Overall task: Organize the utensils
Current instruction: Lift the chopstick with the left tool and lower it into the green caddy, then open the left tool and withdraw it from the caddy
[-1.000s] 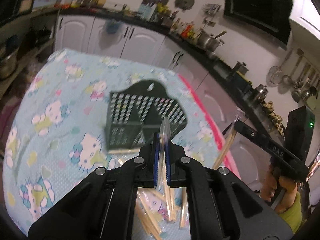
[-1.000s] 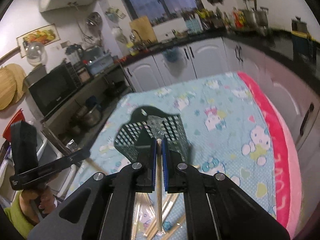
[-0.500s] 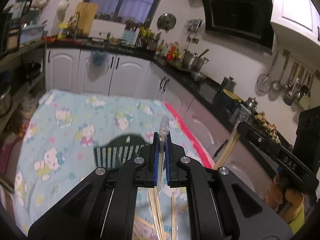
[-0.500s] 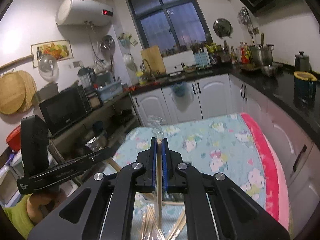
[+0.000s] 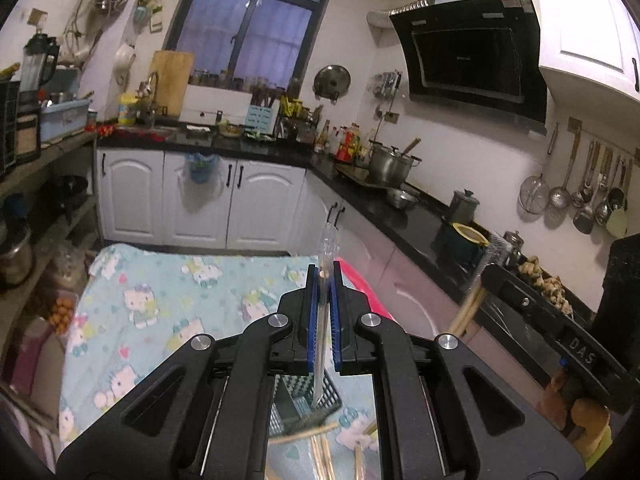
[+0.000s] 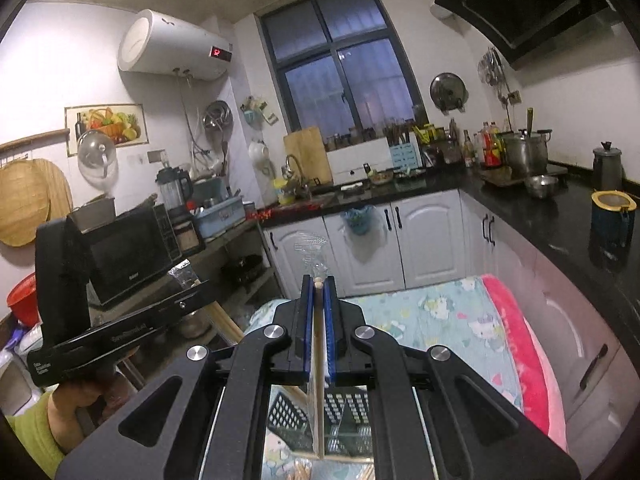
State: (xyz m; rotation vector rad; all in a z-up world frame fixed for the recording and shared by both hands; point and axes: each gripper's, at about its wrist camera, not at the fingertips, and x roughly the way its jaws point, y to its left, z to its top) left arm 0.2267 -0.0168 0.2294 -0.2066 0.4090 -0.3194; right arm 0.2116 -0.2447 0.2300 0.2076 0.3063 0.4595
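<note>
My left gripper point(image 5: 324, 276) is shut on a pair of chopsticks in a clear plastic sleeve point(image 5: 322, 344), held upright over the black mesh utensil holder point(image 5: 316, 398). My right gripper point(image 6: 318, 286) is shut on another wrapped pair of wooden chopsticks point(image 6: 318, 380), also upright, its lower end over the holder point(image 6: 344, 412). More wrapped chopsticks point(image 5: 324, 452) lie on the table below the holder. The right gripper shows at the right of the left wrist view point(image 5: 480, 276), and the left gripper at the left of the right wrist view point(image 6: 200, 288).
The table wears a light blue cartoon-cat cloth point(image 5: 168, 304) with a pink edge point(image 6: 520, 352). White cabinets point(image 5: 200, 196) and a black counter point(image 5: 400, 208) with pots stand behind. A shelf with a microwave point(image 6: 128, 252) is at the left.
Both grippers have tilted up and risen with their chopsticks. The views swung from the table top to the kitchen wall, and the holder has dropped to the bottom of both views.
</note>
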